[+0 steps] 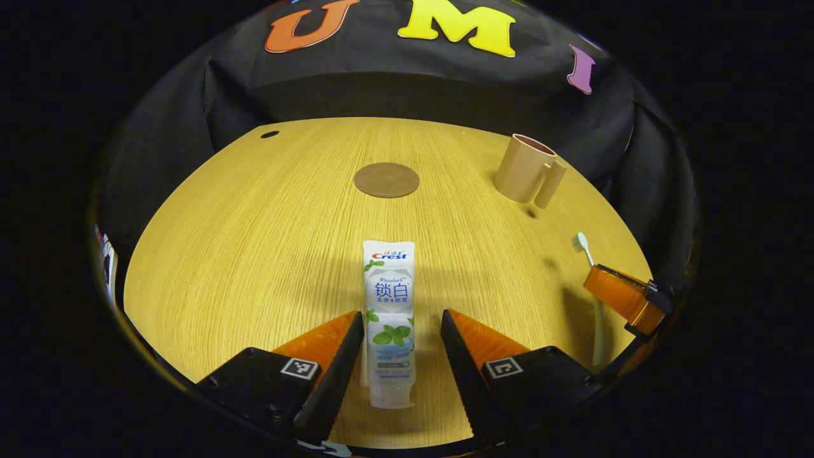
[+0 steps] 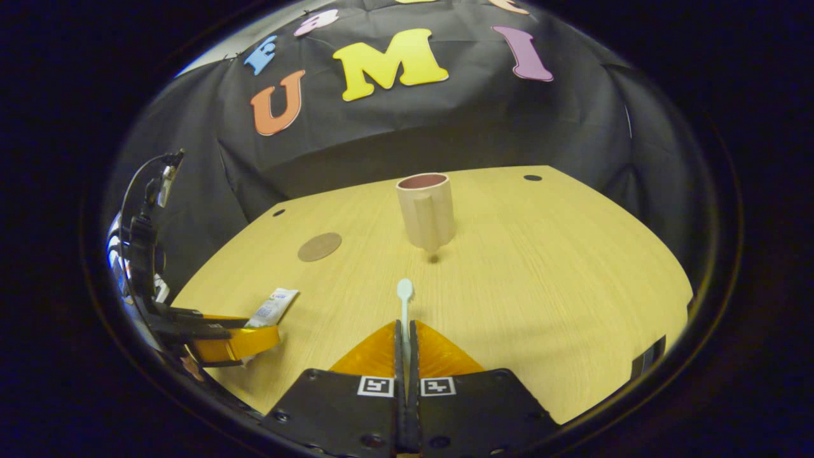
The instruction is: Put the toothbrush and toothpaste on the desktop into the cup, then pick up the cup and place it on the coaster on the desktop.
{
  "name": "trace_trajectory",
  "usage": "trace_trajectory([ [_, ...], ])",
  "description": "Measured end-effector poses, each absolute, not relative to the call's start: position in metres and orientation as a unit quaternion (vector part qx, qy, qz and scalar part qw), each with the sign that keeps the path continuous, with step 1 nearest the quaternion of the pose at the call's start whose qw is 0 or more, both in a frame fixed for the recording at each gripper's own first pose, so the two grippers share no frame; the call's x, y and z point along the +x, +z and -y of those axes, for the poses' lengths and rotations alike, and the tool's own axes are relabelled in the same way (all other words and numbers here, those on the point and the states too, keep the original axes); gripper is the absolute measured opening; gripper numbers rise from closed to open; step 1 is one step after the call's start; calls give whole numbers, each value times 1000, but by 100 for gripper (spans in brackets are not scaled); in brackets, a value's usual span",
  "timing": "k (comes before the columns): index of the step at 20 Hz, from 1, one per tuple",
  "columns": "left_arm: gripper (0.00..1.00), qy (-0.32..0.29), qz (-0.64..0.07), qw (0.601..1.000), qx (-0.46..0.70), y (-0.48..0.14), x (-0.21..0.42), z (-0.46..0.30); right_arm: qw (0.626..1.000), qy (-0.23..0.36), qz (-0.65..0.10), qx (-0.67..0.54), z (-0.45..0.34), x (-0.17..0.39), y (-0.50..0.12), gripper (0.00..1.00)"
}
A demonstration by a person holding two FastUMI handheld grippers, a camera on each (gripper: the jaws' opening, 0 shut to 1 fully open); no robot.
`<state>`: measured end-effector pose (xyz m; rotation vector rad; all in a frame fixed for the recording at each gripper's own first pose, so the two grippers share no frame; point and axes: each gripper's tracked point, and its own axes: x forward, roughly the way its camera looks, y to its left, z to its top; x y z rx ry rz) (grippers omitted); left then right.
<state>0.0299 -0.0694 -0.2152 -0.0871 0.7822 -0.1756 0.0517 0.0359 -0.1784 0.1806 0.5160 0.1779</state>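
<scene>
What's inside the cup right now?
The cup stands upright; past its rim only a reddish inner wall shows, and its bottom is hidden. The toothpaste lies on the table, and the right claw grips the toothbrush.

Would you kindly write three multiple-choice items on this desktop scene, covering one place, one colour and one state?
1. Where does the toothpaste tube lie?
A. inside the cup
B. on the desktop between the open fingers of the left gripper
C. on the coaster

2. What colour is the round coaster?
A. brown
B. white
C. blue

3. How does the right gripper stand?
A. wide open
B. shut on the cup
C. shut on the toothbrush

Key: 1 B, the tube lies flat between spread fingers. 2 A, the disc is brown. 3 C, both fingers press on the handle.
</scene>
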Motion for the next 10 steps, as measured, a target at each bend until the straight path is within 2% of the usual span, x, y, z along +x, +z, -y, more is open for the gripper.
trace_trajectory([
  [4,67,-70,-390,917,-36,-217,32,65,963,92,-236,90,-34,44,-160,1],
  [5,65,-68,-390,918,-34,-218,32,65,965,92,-231,88,-32,43,-155,1],
  [6,68,-67,-390,918,-31,-217,32,64,966,92,-224,87,-32,41,-151,1],
  [8,54,-75,-386,919,-37,-217,32,66,969,93,-214,84,-31,37,-142,1],
  [10,50,-87,-383,919,-44,-216,32,70,970,94,-204,87,-32,34,-131,1],
])
